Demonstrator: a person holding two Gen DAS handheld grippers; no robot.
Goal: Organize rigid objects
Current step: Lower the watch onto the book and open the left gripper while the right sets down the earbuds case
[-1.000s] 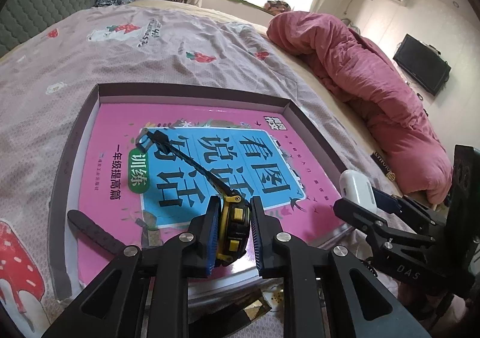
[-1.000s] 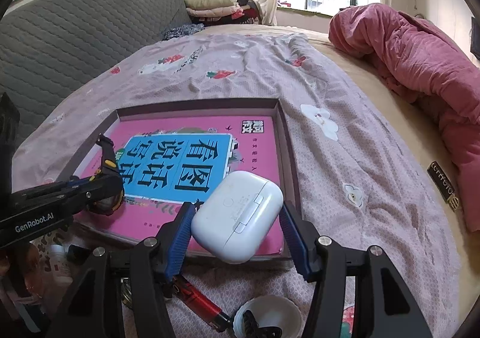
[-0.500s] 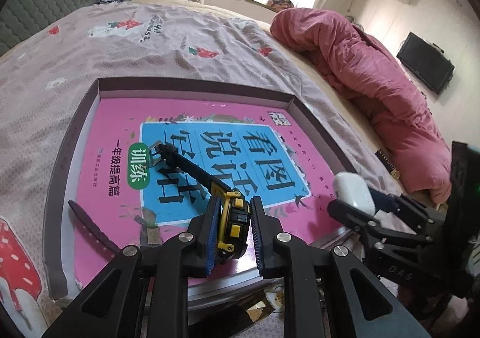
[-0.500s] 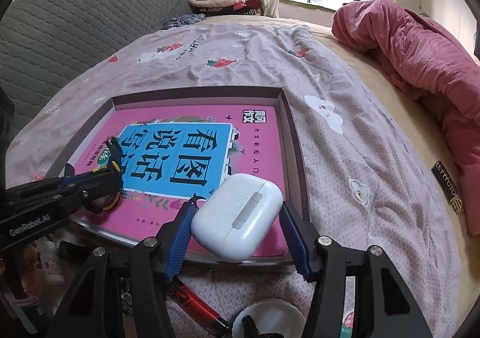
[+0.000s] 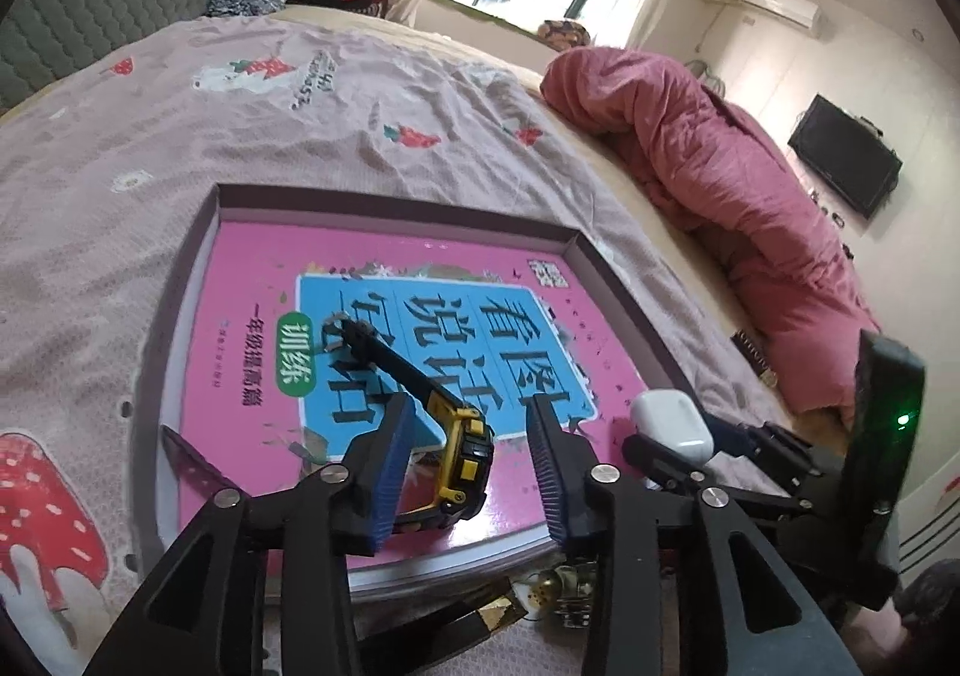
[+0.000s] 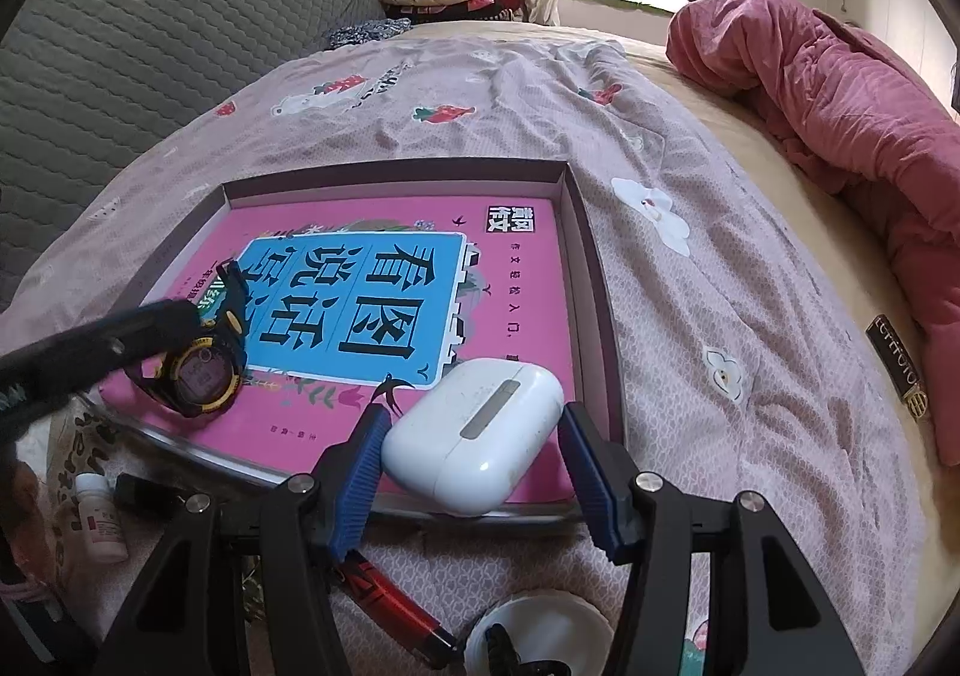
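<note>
A yellow-and-black wristwatch [image 5: 465, 454] lies on the pink book [image 5: 252, 268] inside the shallow purple-grey tray [image 5: 390, 199]. My left gripper [image 5: 471, 466] straddles the watch. Its jaws are opening, with a gap on both sides between the blue pads and the watch. In the right wrist view the watch [image 6: 198, 376] rests at the book's near left corner, under a left finger [image 6: 90, 352]. My right gripper [image 6: 474, 466] is shut on a white earbud case [image 6: 474, 430], held over the book's near right corner just above the tray's rim [image 6: 390, 172].
Near the tray's front edge on the bedsheet lie a red cylinder [image 6: 390, 598], a white round lid [image 6: 540, 634], a small white bottle [image 6: 99, 514] and a gold object [image 5: 552, 586]. A pink quilt [image 6: 840, 105] is heaped along the right. A grey padded headboard [image 6: 150, 45] is at the left.
The left jaws have spread apart and let go of the watch, which now lies on the book. The left gripper has drawn back slightly. The right gripper still holds the white case.
</note>
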